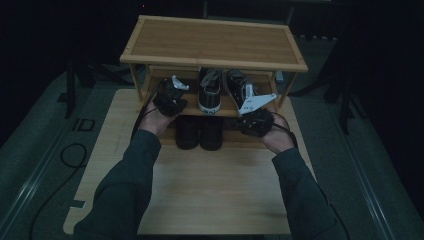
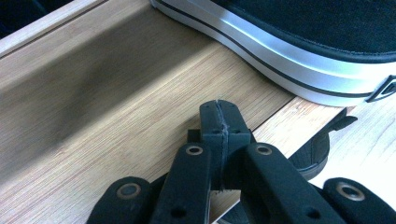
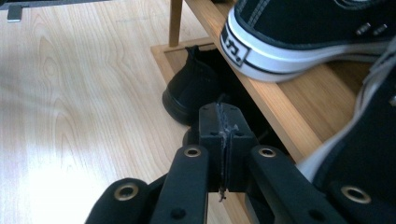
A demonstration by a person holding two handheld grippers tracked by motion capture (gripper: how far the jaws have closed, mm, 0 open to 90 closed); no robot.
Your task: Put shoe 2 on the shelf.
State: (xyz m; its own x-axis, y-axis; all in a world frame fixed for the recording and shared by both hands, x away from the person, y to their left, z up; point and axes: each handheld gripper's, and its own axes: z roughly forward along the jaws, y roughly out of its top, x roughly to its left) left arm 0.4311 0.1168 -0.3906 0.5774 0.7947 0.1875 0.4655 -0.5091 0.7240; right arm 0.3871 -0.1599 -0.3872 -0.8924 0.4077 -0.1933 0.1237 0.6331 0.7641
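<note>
At the shoe rack [image 1: 215, 107], both tools [image 2: 219, 122] [image 3: 219, 125] closed, empty.

Table [image 1: 215, 200]: made of light wood, lit from above.
Black shoes [image 1: 200, 132]: a pair, set side by side at the bottom of the rack [image 1: 215, 42].
Cable [image 1: 72, 155]: looped on the grey floor [image 1: 30, 170], left of the table.

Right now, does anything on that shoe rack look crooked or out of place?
Slightly. On the middle shelf, the right sneaker sits turned at an angle, while the left sneaker points straight out. The black shoes below stand neatly side by side. Nothing looks spilled or damaged.
</note>
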